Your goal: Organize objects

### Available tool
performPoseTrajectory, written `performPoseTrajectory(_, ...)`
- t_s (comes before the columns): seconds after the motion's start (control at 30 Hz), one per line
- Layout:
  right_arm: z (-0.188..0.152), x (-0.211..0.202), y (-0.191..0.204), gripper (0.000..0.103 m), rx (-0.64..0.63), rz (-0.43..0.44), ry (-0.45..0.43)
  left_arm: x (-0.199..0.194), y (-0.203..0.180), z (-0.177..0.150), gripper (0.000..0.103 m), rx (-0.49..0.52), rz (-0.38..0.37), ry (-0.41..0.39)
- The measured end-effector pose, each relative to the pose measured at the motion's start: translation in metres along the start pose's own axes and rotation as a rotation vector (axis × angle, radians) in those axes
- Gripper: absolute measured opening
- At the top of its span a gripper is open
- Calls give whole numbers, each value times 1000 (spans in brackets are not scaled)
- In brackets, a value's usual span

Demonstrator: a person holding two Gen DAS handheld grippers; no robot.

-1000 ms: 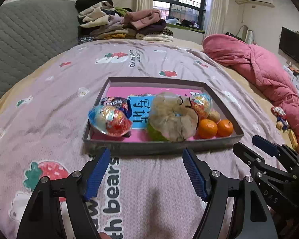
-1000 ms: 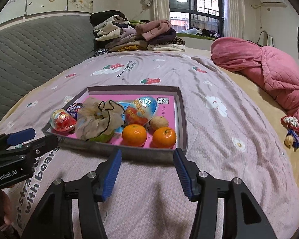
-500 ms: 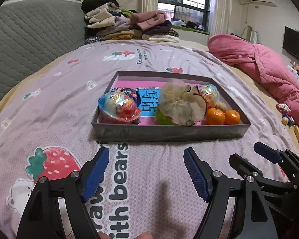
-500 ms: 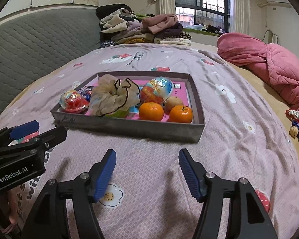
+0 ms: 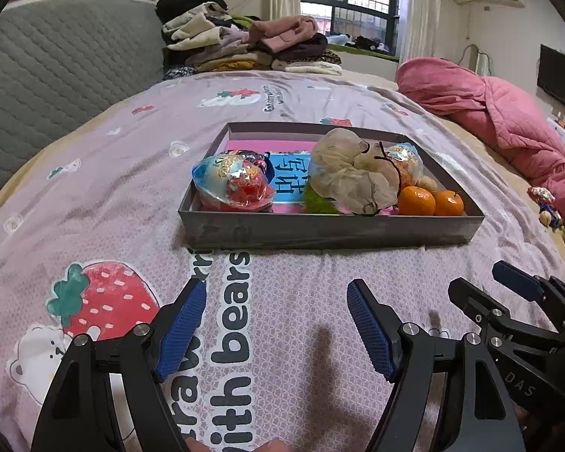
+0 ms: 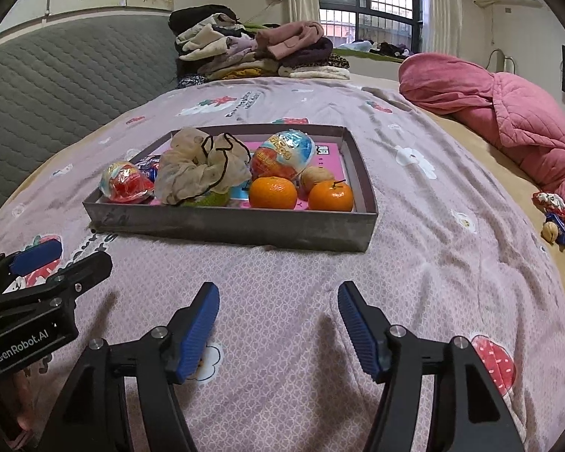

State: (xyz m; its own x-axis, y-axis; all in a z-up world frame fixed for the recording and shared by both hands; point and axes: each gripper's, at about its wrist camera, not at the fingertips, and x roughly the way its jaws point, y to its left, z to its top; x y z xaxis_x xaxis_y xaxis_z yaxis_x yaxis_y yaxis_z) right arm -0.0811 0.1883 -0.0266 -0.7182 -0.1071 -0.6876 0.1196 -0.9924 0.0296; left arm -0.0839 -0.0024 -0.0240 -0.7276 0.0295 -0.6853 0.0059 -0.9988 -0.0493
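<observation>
A grey tray (image 5: 320,228) (image 6: 226,224) lies on the bed. In it are a beige drawstring pouch (image 5: 352,179) (image 6: 199,167), two foil-wrapped toy eggs (image 5: 231,182) (image 6: 284,154), two oranges (image 5: 416,199) (image 6: 273,192), a walnut (image 6: 316,176) and a small wrapped sweet (image 6: 148,165). My left gripper (image 5: 277,301) is open and empty, above the sheet in front of the tray. My right gripper (image 6: 278,301) is open and empty, beside it to the right, also short of the tray.
The pink strawberry-print sheet (image 5: 94,173) covers the bed. A grey padded headboard (image 5: 49,75) is at the left, folded clothes (image 5: 252,45) at the back, a pink quilt (image 5: 501,113) at the right. Small wrapped items (image 6: 555,218) lie at the right edge.
Both grippers have pulled back from the tray and lowered toward the sheet; the tray now sits farther away. Both stay open and empty.
</observation>
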Motion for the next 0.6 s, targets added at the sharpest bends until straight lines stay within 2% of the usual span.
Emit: performPoseTrajectory(0.6, -4, 6, 1, 65, -7, 2, 20, 3, -2, -5, 78, 18, -1, 21)
